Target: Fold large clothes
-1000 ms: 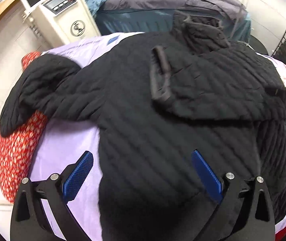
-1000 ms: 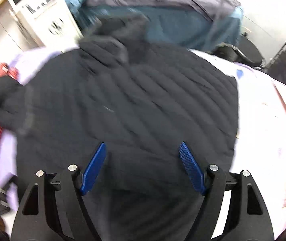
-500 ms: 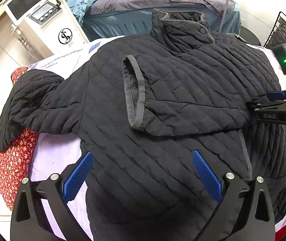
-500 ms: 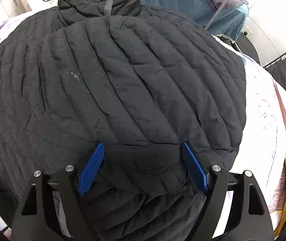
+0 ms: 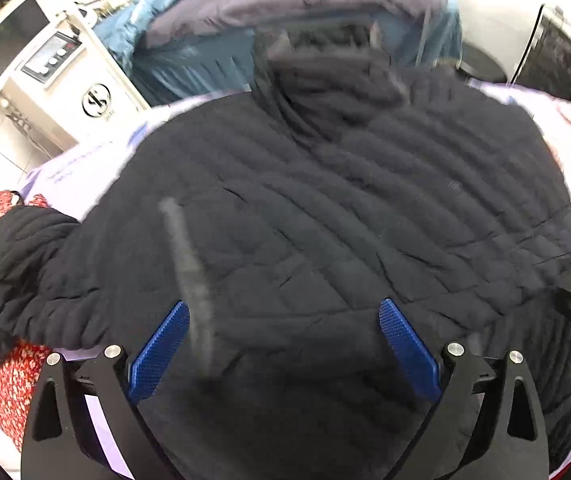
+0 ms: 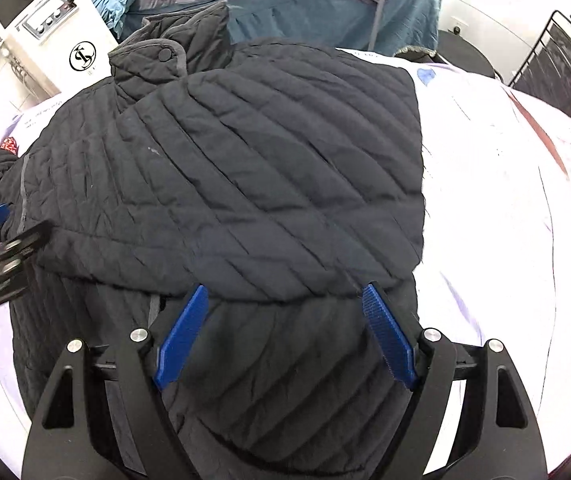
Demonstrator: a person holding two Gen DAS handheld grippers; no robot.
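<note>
Left wrist view blurs the jacket (image 5: 325,220); both grippers' jaws gape empty above it.

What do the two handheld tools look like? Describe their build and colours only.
Both match: the left tool and right tool have two black angular arms with triangular cut-outs, silver round fasteners near the finger roots, and flat blue fingers with a fine knurled texture. No cables or markings show.

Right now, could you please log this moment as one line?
stage: sleeve folded over jacket | left gripper: open, empty | right gripper: open, empty | surface: lilac sheet
</note>
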